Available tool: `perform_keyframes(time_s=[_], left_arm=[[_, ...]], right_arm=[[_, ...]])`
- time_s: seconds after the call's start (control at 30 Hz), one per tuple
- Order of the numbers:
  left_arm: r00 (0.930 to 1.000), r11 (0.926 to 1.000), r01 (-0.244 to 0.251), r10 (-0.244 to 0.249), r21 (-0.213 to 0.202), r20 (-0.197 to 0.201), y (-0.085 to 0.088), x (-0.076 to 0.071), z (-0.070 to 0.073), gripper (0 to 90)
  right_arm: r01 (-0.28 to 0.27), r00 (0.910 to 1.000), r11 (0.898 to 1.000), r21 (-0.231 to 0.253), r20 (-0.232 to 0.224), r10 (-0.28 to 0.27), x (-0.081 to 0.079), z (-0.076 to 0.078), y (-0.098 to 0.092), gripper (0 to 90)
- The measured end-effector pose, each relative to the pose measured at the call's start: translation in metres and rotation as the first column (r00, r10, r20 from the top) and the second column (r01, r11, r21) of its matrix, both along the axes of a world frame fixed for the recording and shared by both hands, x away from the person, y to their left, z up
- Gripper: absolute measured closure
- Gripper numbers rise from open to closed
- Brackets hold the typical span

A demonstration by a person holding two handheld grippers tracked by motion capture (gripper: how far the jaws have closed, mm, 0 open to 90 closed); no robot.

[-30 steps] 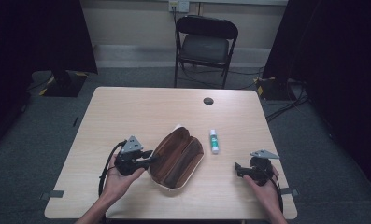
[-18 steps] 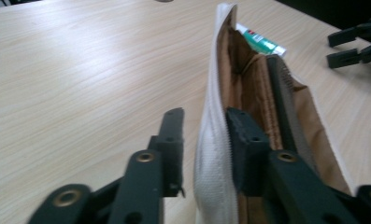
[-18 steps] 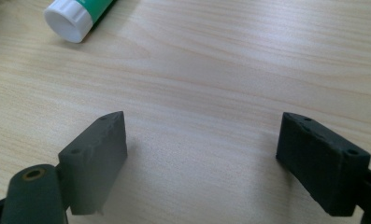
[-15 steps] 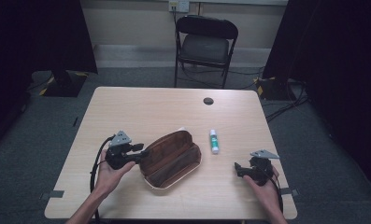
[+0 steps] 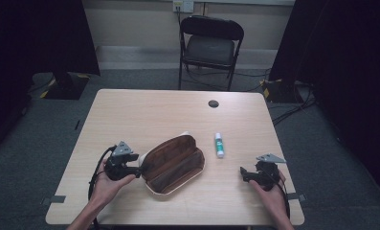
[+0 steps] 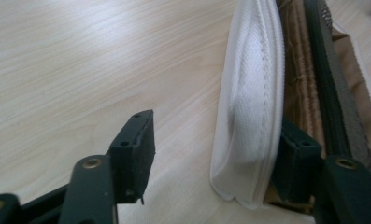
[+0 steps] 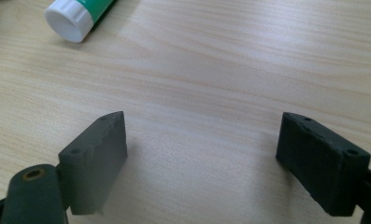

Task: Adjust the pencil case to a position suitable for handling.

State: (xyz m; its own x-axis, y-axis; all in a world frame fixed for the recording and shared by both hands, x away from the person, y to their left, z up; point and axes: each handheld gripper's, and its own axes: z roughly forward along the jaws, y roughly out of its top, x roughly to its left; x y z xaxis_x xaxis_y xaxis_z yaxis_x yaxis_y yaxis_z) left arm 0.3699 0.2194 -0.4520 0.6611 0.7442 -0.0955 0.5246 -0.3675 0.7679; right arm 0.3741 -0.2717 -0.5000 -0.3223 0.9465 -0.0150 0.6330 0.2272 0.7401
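Observation:
A pencil case (image 5: pixel 173 163), white outside and brown inside, lies unzipped and spread on the wooden table (image 5: pixel 149 115). My left gripper (image 5: pixel 136 168) is at the case's left end. Its jaws have just been opening. In the left gripper view the case's white zipper edge (image 6: pixel 251 116) stands between the jaws of my left gripper (image 6: pixel 216 135), beside the right jaw and well clear of the left one. A green-and-white glue stick (image 5: pixel 219 144) lies to the right of the case. My right gripper (image 5: pixel 243 173) rests near the front right, open over bare wood (image 7: pixel 204 140), with the glue stick's cap (image 7: pixel 78 14) ahead of it.
A small black round disc (image 5: pixel 213 103) sits at the table's far side. A black folding chair (image 5: pixel 210 45) stands behind the table. Dark curtains hang at both sides. The table's far half is bare wood.
The left gripper has drawn left and down with the case's end. The case has swung round and settled flatter on the table. The left jaws have opened. The right gripper has stayed still.

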Motion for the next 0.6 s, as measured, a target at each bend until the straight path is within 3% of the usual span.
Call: perform_keyframes(time_s=[0.13,0.27,0.33,0.43,0.5,0.53,0.6], left_arm=[[1.0,0.9996,0.009,-0.009,-0.026,-0.003,0.007,-0.001,0.001,60.9],[0.9995,0.9998,-0.019,0.019,-0.005,0.027,0.008,0.004,0.003,70.9],[0.9979,0.9988,-0.05,0.05,-0.004,0.041,0.01,0.01,0.001,70.4],[0.995,0.996,-0.089,0.089,0.008,0.046,0.013,0.025,0.002,61.8],[0.9946,0.9956,-0.093,0.093,-0.003,0.045,0.013,0.028,0.002,61.6],[0.994,0.9939,-0.099,0.101,-0.048,0.042,0.015,0.036,0.001,62.3],[0.9962,0.9952,-0.081,0.083,-0.054,0.028,0.014,0.04,-0.002,65.9]], right_arm=[[0.001,1.0,1.0,0.001,-0.001,-0.001,0.0,0.0,0.0,15.2],[0.001,1.0,1.0,0.001,-0.002,-0.001,0.0,0.0,0.0,15.1],[0.001,1.0,1.0,0.001,-0.001,-0.001,0.0,0.0,0.0,15.1],[0.0,1.0,1.0,0.0,-0.001,0.0,0.0,0.0,0.0,15.1],[0.001,1.0,1.0,0.0,-0.002,-0.001,0.001,0.0,0.001,15.1],[0.001,1.0,1.0,0.0,-0.002,-0.001,0.001,0.0,0.001,15.1],[0.002,1.0,1.0,0.0,-0.003,-0.002,0.001,0.0,0.001,15.1]])
